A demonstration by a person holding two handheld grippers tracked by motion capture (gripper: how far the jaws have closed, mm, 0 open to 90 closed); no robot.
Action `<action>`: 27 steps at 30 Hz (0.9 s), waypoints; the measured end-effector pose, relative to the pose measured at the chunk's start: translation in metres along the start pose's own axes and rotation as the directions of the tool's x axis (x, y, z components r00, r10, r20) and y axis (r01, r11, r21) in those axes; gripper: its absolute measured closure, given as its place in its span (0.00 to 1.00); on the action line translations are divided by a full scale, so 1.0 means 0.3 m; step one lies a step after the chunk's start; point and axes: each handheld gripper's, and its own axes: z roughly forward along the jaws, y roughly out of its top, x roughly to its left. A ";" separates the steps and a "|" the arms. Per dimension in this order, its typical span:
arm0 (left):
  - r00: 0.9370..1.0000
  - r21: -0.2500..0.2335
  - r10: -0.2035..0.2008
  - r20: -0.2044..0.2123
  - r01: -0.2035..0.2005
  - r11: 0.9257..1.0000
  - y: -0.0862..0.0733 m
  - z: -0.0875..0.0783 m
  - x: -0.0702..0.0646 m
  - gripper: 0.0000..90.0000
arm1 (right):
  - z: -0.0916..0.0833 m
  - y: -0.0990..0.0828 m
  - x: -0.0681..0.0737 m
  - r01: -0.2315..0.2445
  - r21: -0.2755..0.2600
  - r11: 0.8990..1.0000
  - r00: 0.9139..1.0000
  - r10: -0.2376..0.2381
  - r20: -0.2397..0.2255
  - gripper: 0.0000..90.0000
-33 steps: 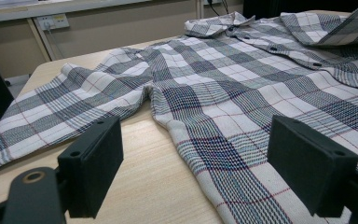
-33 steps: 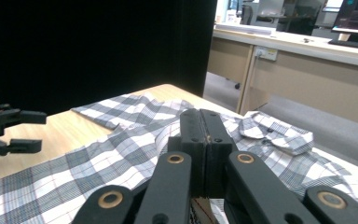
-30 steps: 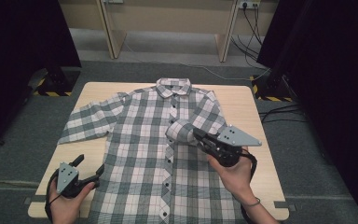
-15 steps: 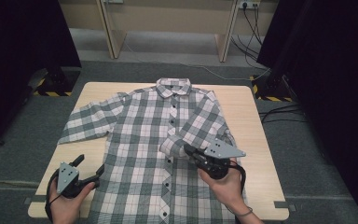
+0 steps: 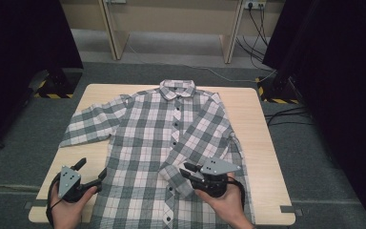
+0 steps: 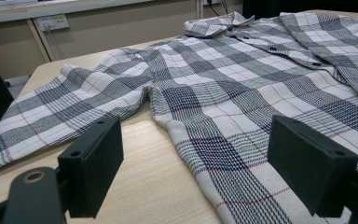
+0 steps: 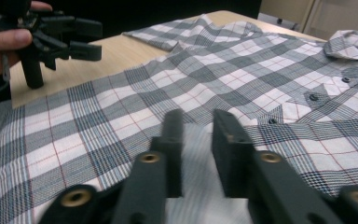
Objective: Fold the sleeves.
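Observation:
A grey, white and red plaid shirt (image 5: 157, 129) lies buttoned and face up on the wooden table (image 5: 262, 138). Its right sleeve (image 5: 202, 126) is folded diagonally across the front, with the cuff (image 5: 174, 175) near the button line. My right gripper (image 5: 185, 171) sits low at that cuff. Its jaws have just been opening, and in the right gripper view (image 7: 195, 122) the cuff fabric (image 7: 193, 144) lies loose in the gap between them. My left gripper (image 5: 93, 168) stands open at the front left, by the shirt's hem (image 6: 223, 158), with nothing between its jaws (image 6: 196, 140).
The shirt's other sleeve (image 5: 95, 125) stretches flat toward the table's left edge. Bare wood shows along the right side and at the front left corner (image 5: 47, 191). Cables (image 5: 286, 114) run over the floor at the right. Wooden furniture legs (image 5: 112, 28) stand behind the table.
My right gripper has come down and toward the front left, carrying the sleeve cuff onto the shirt front, and its jaws have parted. The left gripper has stayed put.

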 end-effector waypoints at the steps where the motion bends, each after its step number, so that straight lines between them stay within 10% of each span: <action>1: 1.000 -0.001 0.001 0.000 -0.001 1.000 0.000 0.001 -0.001 0.20 | -0.007 0.004 -0.004 -0.007 -0.006 1.000 1.000 0.007 0.008 0.74; 5: 1.000 -0.002 0.003 -0.001 -0.003 1.000 0.000 0.000 -0.001 0.20 | -0.033 0.019 -0.067 -0.068 -0.019 0.998 0.995 0.069 0.071 0.68; 11: 1.000 0.001 0.001 0.000 -0.001 1.000 0.000 0.001 0.000 0.20 | -0.005 -0.053 -0.179 -0.174 0.145 0.974 0.977 0.151 0.153 0.63; 20: 1.000 -0.002 0.004 -0.001 -0.004 1.000 0.000 0.001 -0.002 0.20 | 0.060 -0.155 -0.184 -0.205 0.283 0.937 0.978 0.183 0.105 0.59; 27: 1.000 0.000 0.003 0.000 -0.003 1.000 0.000 0.002 -0.001 0.20 | 0.073 -0.178 -0.172 -0.195 0.281 0.940 0.980 0.175 0.096 0.67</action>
